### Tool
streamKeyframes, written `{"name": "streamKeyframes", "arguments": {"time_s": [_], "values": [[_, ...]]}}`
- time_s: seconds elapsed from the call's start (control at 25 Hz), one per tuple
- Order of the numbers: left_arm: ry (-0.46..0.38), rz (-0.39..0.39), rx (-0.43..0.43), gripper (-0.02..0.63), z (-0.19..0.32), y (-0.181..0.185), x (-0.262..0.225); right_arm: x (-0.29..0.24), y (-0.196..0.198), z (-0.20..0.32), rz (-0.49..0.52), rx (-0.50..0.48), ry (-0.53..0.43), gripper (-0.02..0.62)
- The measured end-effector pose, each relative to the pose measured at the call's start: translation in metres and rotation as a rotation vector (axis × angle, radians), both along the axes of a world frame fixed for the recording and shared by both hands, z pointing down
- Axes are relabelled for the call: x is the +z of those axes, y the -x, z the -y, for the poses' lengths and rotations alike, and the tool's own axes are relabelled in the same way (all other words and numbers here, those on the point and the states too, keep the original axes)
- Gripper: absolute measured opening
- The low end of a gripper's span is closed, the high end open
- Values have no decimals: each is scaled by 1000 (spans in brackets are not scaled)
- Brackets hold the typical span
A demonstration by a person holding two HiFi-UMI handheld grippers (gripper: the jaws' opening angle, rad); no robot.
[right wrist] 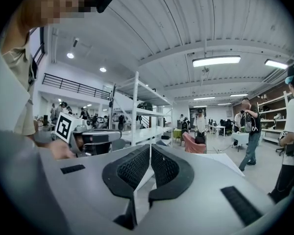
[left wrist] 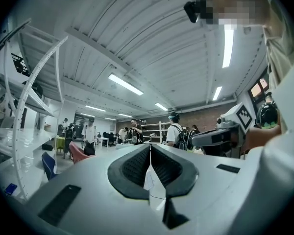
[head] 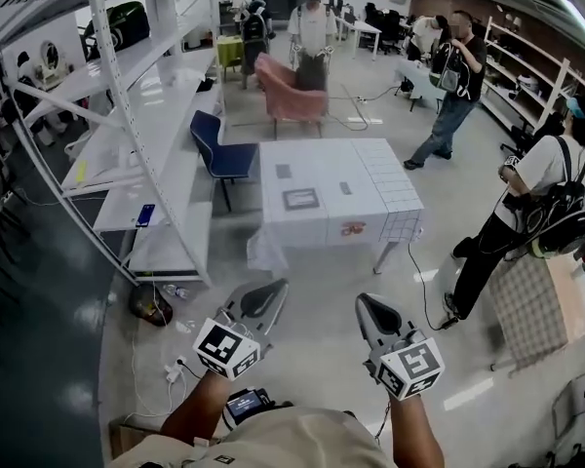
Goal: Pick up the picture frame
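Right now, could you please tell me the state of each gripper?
Left gripper: closed, holding nothing.
Right gripper: closed, holding nothing.

No words, numbers or brand names can be read in any view. The only signs are the black-and-white square markers [head: 226,349] on the cubes of the left gripper [head: 270,292] and the right gripper [head: 370,306]. They are coded patterns without letters. A small red print [head: 353,228] stands on the front drop of the white cloth over the table [head: 370,178], and it is too small to read.
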State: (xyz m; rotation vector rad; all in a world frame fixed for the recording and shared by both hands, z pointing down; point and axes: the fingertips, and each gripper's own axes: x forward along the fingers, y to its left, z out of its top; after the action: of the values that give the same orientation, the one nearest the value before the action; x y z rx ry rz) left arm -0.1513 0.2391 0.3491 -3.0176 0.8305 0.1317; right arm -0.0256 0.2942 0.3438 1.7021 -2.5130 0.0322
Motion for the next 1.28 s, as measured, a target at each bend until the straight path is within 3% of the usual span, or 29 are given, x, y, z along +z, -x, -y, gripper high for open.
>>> {"name": "streamKeyframes", "arguments": {"time_s": [0.56,0.8,1.28], "values": [[12,6,-94,18,63,7,3,2,-4,80,11,-83,2,28],[28,23,-139,18,98,-20,3,4,-33,125,33,-127,13,28],[42,51,-228,18,163,-114,13,17,-121,204,63,-233,27,28]]}}
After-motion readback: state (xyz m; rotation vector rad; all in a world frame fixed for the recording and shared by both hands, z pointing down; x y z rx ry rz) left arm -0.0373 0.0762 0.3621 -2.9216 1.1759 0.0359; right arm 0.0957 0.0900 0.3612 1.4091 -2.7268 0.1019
